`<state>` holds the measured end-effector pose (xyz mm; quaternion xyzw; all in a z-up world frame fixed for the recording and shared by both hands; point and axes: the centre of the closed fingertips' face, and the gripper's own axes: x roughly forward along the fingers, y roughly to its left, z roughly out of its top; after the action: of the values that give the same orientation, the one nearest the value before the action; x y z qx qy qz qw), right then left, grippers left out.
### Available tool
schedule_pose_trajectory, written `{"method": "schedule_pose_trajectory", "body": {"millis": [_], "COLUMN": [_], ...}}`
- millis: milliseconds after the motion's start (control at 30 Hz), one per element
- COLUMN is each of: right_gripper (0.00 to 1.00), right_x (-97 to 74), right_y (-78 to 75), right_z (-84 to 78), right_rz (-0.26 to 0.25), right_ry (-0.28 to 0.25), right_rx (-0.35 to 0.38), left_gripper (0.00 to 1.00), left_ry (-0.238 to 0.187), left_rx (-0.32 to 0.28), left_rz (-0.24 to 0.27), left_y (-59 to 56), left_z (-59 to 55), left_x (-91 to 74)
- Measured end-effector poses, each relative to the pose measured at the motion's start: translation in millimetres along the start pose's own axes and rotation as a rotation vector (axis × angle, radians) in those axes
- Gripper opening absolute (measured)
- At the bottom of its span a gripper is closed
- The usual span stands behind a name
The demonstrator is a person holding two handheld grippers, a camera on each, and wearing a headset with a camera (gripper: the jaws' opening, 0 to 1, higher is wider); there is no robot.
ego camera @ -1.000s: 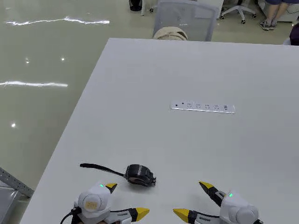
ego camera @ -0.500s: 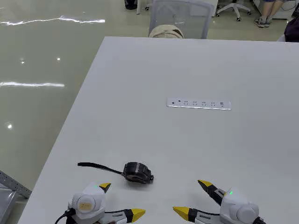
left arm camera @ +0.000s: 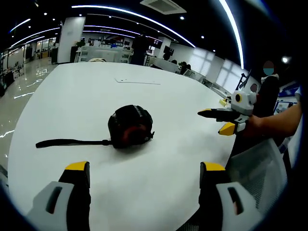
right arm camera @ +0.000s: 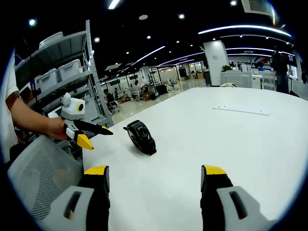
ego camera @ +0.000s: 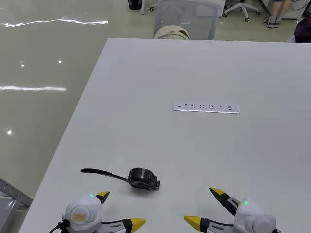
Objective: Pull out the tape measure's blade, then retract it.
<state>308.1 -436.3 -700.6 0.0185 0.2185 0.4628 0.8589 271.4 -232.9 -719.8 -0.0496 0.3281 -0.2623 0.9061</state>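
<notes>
A black tape measure point(ego camera: 144, 178) with a red-brown hub lies on the white table point(ego camera: 204, 73) near its front edge, its black wrist strap point(ego camera: 101, 173) stretched out to the left. The blade is fully inside the case. My left gripper point(ego camera: 117, 209) hovers open just in front of the tape measure point(left arm camera: 130, 126), a short way from it. My right gripper point(ego camera: 204, 207) is open too, off to the right of the tape measure point(right arm camera: 141, 136). Neither touches it. Each gripper appears in the other's view: right gripper point(left arm camera: 217, 120), left gripper point(right arm camera: 94, 136).
A white power strip point(ego camera: 206, 108) lies flat mid-table beyond the tape measure. A grey mesh chair point(ego camera: 187, 18) stands at the table's far end. The table's left edge drops to a glossy floor point(ego camera: 39, 87). Grey shelving with bins point(right arm camera: 62, 72) stands behind the left hand.
Both grippers have drawn back slightly toward me and lower in the head view. The tape measure has not moved on the table; the small shift of the scene comes from the head camera.
</notes>
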Motion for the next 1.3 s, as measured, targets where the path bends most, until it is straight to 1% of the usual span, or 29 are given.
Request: {"method": "schedule_pose_trajectory", "body": {"millis": [100,167,300,467,600,767,967,1033,1167,1233,1300], "right_gripper": [0.78,0.78,0.78,0.78,0.78,0.77,0.77,0.77,0.78,0.78,0.78], "right_x": [-6.3,-10.7,-17.6,-27.3,-36.3,-45.2,-50.6,-52.8,-56.0,-57.4,-59.0], "right_y": [-0.8,0.2,-0.9,2.3,-1.3,-1.2,1.0,0.5,3.5,4.8,6.3], "right_z": [2.6,5.8,9.9,16.9,18.3,18.1,15.0,13.9,13.3,12.0,11.0], "right_rz": [-0.009,-0.009,-0.017,-0.024,-0.036,-0.047,-0.057,-0.059,-0.062,-0.063,-0.063], "right_ry": [-0.007,-0.013,-0.025,-0.034,-0.042,-0.054,-0.043,-0.048,-0.047,-0.045,-0.049], "right_rx": [-0.003,-0.016,-0.024,-0.036,-0.04,-0.034,-0.032,-0.026,-0.029,-0.028,-0.025], "left_gripper": [0.94,0.94,0.94,0.94,0.94,0.94,0.94,0.93,0.93,0.93,0.93], "left_ry": [-0.001,-0.006,-0.004,-0.013,-0.016,-0.024,-0.038,-0.037,-0.033,-0.037,-0.036], "left_rx": [0.012,0.014,0.027,0.034,0.039,0.026,0.01,0.01,0.001,-0.002,-0.001], "left_rz": [0.003,0.002,0.0,0.006,0.01,0.019,0.03,0.035,0.044,0.041,0.041], "left_y": [2.6,2.3,3.5,4.4,4.7,8.1,13.3,13.2,17.6,15.3,14.8], "left_z": [-0.3,1.9,1.8,1.7,1.3,-1.6,-5.8,-6.3,-11.3,-10.4,-12.0], "left_x": [-4.4,-8.7,-13.9,-22.6,-30.5,-38.9,-46.5,-50.1,-54.2,-57.4,-58.4]}}
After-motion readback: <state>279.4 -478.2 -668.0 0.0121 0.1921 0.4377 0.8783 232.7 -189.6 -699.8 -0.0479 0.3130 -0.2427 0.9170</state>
